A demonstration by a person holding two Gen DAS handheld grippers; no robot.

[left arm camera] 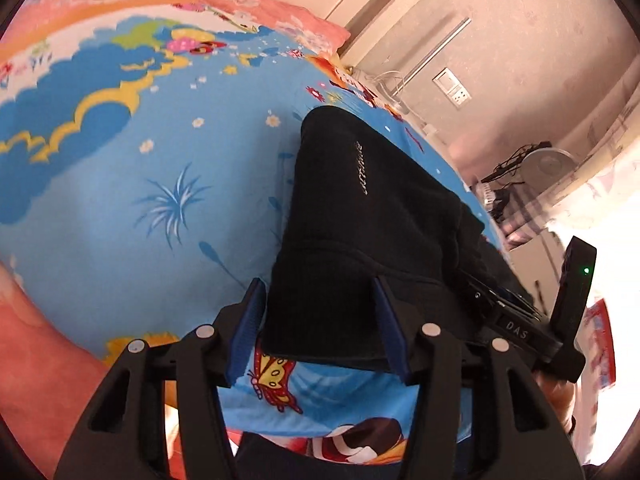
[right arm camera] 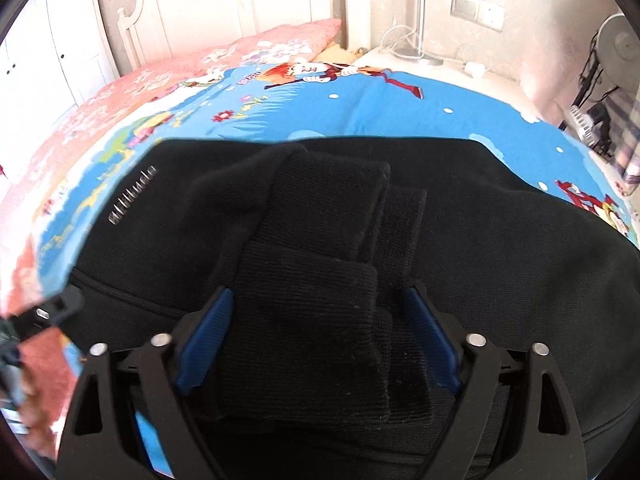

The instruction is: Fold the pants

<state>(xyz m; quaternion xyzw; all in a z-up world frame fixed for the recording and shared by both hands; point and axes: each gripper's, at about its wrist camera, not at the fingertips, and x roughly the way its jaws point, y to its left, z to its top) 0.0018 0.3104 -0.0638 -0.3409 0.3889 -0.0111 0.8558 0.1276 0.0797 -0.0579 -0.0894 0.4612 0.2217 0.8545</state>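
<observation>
Now the black pants (right arm camera: 460, 240) lie folded on the bed (left arm camera: 140, 184) — both the left tongs (left arm camera: 320, 320) and the right tongs (right arm camera: 316, 332) stand apart around the cloth.

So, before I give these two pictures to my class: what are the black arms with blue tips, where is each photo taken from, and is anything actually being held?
No robot is at work here. A person holds a two-finger gripper in each hand, and each gripper has a wide-angle camera looking along its fingers, so one picture comes from the left gripper and the other from the right gripper. The blue tips are the finger pads.

The surface is a bed with a bright blue cartoon sheet and a pink pillow at the head. Black pants, partly folded, lie on the sheet, their ribbed cuffs stacked near the right gripper.

Both grippers stand open with black cloth between their fingers. Nothing looks pinched, so nothing appears to be held.
</observation>
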